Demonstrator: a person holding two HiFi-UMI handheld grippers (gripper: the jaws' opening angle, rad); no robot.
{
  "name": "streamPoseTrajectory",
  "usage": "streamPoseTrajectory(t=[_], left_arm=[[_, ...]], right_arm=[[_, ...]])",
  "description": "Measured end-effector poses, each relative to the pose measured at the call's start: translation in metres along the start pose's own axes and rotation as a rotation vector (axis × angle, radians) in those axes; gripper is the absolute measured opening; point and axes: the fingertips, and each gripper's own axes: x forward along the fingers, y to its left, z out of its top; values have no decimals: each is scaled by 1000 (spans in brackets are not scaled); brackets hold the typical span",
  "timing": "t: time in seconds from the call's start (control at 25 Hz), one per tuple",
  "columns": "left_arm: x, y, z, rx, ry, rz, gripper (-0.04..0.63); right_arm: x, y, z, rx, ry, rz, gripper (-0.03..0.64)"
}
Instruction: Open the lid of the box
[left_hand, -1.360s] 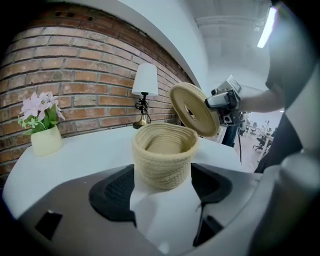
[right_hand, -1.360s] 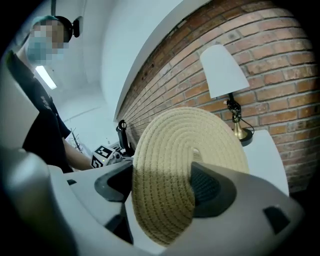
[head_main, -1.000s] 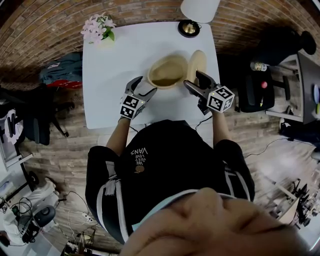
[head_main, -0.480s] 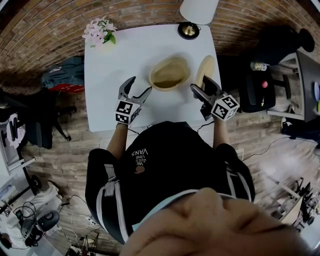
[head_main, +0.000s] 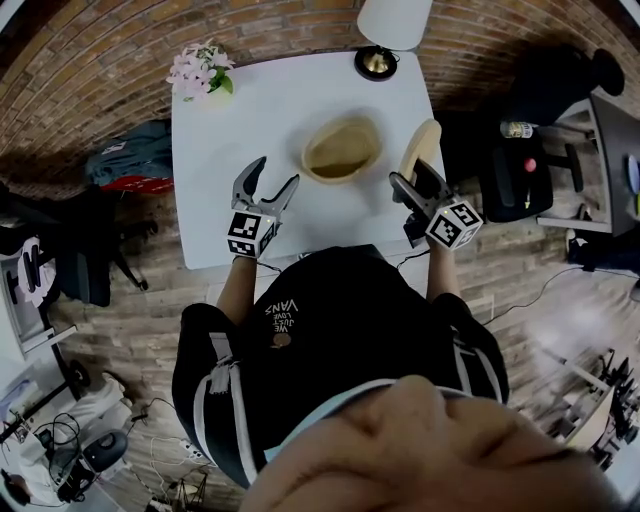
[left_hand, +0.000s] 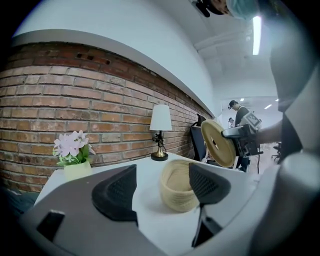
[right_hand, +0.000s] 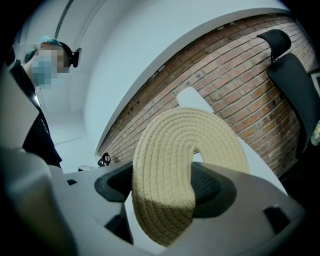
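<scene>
On the table (head_main: 220, 200): box (head_main: 342, 148) at centre; lid (head_main: 420, 150) to its right, apart. Flowers (head_main: 200, 70) at far-left corner, lamp (head_main: 379, 58) at far-right.

A second ago the left tongs (head_main: 278, 172) were at the left rim of the box (head_main: 342, 148); they have since pulled back toward the person and now hang well apart from the box on its near left, jaws wide with nothing between them, having just closed a little. The right tongs (head_main: 412, 175), clamped on the lid (head_main: 420, 148), have carried it from leaning against the box's right rim out to the box's right, clear of it, by the table (head_main: 230, 120) edge.
</scene>
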Motion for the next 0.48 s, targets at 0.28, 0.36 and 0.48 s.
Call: streamPoseTrajectory(t=[0.28, 0.36, 0.48], left_arm=[[-12, 0, 6, 10, -31, 6, 245], [-17, 0, 5, 6, -27, 12, 216], [-22, 2, 11, 9, -55, 20, 185]], right_arm=[[-9, 8, 2, -6, -42, -26, 334], [-10, 11, 2, -17, -45, -30, 334], [-12, 14, 2, -21, -57, -36, 334]])
